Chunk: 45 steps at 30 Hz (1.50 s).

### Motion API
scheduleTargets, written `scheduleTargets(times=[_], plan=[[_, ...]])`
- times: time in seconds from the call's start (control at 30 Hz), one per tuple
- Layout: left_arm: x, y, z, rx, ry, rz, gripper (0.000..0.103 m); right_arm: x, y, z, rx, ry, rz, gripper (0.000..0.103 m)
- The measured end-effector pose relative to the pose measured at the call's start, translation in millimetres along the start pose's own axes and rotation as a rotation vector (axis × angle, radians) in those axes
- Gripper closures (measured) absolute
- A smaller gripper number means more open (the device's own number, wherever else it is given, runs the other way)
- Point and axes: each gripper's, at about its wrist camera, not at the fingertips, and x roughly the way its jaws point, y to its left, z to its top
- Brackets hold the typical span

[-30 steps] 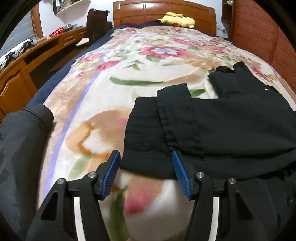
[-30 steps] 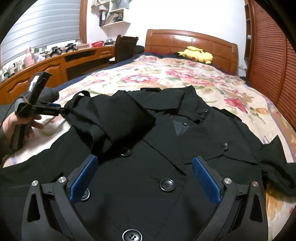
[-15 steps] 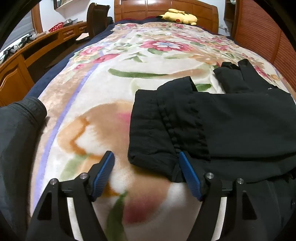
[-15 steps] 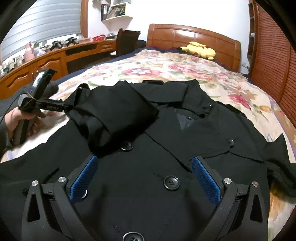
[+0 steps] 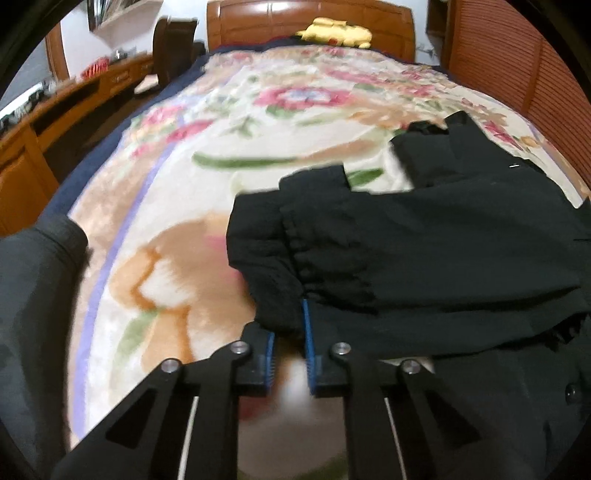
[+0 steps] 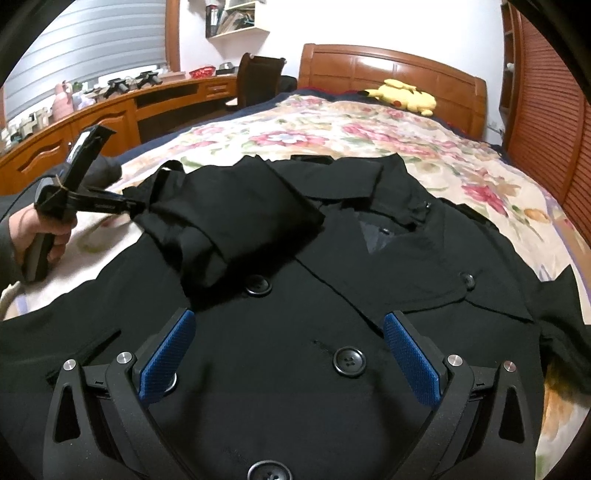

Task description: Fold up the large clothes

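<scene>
Left wrist view: left gripper (image 5: 288,325) had just been closing, and its blue pads (image 5: 306,325) were pinched on the edge of the sleeve cuff (image 5: 266,258) of the black coat (image 5: 443,258). Cuff fabric sat between the jaws and bulged over the tips. The sleeve ran from the cuff to the right, folded over the coat body. The coat lay on the floral blanket (image 5: 166,258), which covered the bed; the cuff end was toward the blanket's left half. A yellow plush toy (image 5: 332,33) lay at the headboard (image 5: 295,14), well beyond the coat. A dark sleeve (image 5: 33,314) filled the left edge, beside the blanket. Frame was motion-blurred near the pads. This view showed the grip itself but none of the coat front.

Right wrist view: right gripper (image 6: 288,358) hung over the coat (image 6: 332,295) front with jaws wide apart, nothing between the pads, and buttons (image 6: 349,361) visible below them. Only here: the whole coat front, collar toward the headboard (image 6: 388,70), and the folded sleeve (image 6: 229,229) lying across the chest, left of the collar. The left gripper (image 6: 127,203) showed at the left of the coat, held by a hand (image 6: 40,236), its tip at the cuff. Desk (image 6: 92,122) and chair (image 6: 258,77) stood left of the bed; the plush toy (image 6: 406,96) was at the headboard.
</scene>
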Motion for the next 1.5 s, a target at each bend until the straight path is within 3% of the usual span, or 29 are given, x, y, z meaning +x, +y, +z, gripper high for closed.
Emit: scheduleTargets(times=[0.2,0.47,0.8,0.97,1.2,1.5], plan=[[-50,-52,10,0.044,-0.147,-0.038,0.098,-24,-3,-3,-0.031,-0.035,-0.021,0.000],[-91,-132,18,0.163,-0.230,-0.146,0.098,-40,-28,-12,0.000,-0.035,-0.086,0.000],[-142,-207,11,0.288,-0.313,-0.278,0.098,-64,-61,-18,0.048,-0.059,-0.132,0.000],[-150,-227,-6,0.334,-0.338,-0.254,0.098,-73,-75,-22,0.077,-0.063,-0.154,0.000],[-153,-230,-39,0.270,-0.298,-0.335,0.094,-82,-90,-29,0.105,-0.062,-0.187,0.000],[-174,-226,-76,0.278,-0.316,-0.377,0.066,-85,-92,-30,0.107,-0.072,-0.200,0.000]])
